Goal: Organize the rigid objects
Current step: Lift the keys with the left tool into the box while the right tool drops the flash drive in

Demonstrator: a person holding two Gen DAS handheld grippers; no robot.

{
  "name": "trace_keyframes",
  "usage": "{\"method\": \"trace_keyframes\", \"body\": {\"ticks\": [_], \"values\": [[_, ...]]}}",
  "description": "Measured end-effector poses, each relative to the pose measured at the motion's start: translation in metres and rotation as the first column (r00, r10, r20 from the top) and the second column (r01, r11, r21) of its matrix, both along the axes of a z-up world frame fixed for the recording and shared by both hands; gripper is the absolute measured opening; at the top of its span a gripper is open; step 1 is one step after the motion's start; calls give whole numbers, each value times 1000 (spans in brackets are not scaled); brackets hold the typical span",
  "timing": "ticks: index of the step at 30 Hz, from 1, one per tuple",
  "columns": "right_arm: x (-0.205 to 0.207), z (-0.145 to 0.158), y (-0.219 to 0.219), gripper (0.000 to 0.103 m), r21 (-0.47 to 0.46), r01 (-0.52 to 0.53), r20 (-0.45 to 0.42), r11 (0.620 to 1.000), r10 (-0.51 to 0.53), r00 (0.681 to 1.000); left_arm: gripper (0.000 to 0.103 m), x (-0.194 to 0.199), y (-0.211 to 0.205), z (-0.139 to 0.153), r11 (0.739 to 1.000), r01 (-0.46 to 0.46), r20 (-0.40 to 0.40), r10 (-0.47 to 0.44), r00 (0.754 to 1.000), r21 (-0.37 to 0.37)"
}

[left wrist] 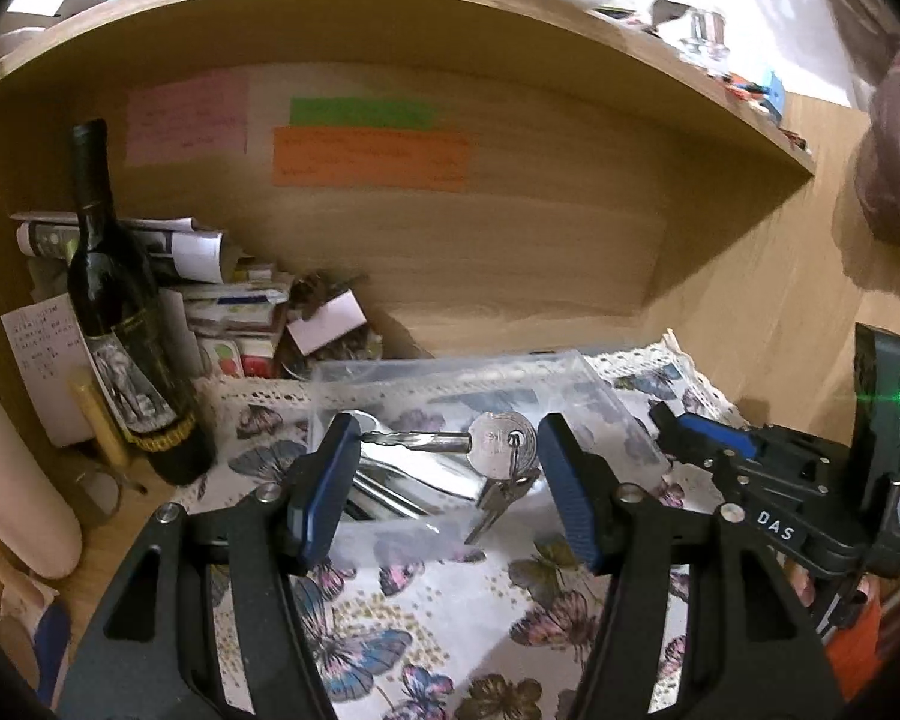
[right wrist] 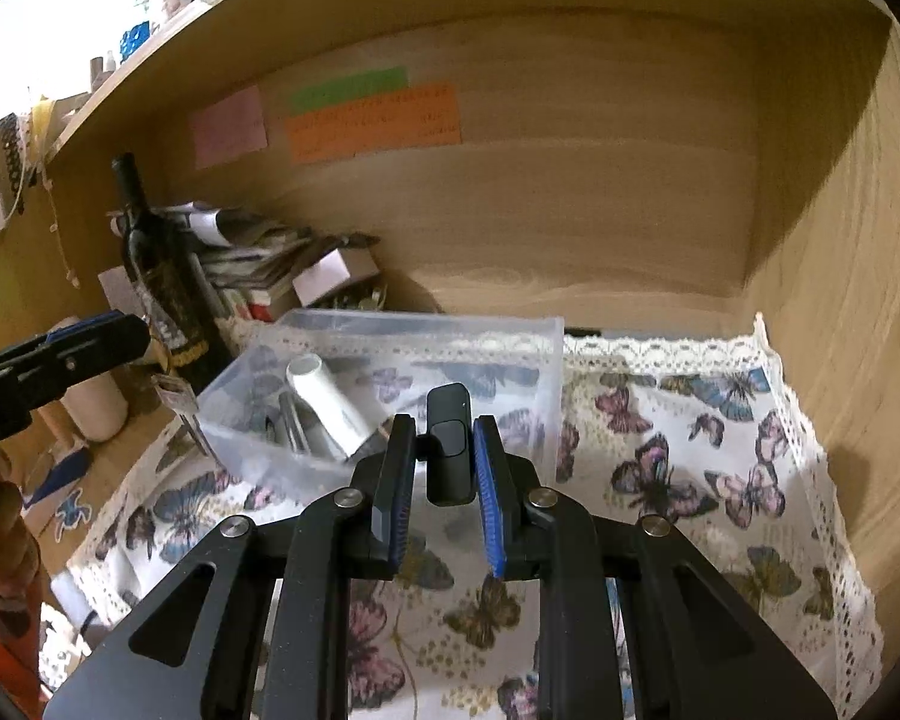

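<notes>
A clear plastic box [right wrist: 528, 354] stands on the butterfly cloth [right wrist: 690, 480] inside the wooden shelf; it also shows in the left wrist view [left wrist: 510, 369]. It holds a white tube [right wrist: 330, 405] and metal pieces [left wrist: 390, 480]. My left gripper [left wrist: 444, 468] is open over the box, and a bunch of silver keys [left wrist: 501, 450] hangs between its fingers, touching only the left pad. My right gripper [right wrist: 447, 462] is shut on a black key fob [right wrist: 449, 444], just in front of the box.
A dark wine bottle [left wrist: 120, 330] stands at the left beside stacked papers and boxes [left wrist: 228, 306]. Coloured notes [right wrist: 372, 114] stick to the back wall. The shelf's side wall [right wrist: 840, 300] is at the right. A white cylinder [left wrist: 12, 492] lies far left.
</notes>
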State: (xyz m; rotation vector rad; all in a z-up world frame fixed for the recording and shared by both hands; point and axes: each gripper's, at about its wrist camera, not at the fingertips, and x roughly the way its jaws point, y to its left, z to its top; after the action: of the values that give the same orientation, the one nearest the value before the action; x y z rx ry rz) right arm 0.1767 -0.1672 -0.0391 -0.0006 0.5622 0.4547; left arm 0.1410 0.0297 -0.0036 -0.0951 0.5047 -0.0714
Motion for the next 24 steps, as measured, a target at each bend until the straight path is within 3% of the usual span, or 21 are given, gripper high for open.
{"method": "trace_keyframes", "body": {"ticks": [4,8,24], "values": [[12,2,4,18,-6,2,14,1000,-2,1000,61,15,8,-2,1000,-23,-7,23,1000,-4],[30,-10,12,18,-20,6,-28,1000,-6,1000,61,33,15,-11,999,-37,-34,36,999,-23],[58,-46,32,18,-99,-17,-141,995,2,990,61,85,21,-82,998,-29,-273,12,962,-60]]}}
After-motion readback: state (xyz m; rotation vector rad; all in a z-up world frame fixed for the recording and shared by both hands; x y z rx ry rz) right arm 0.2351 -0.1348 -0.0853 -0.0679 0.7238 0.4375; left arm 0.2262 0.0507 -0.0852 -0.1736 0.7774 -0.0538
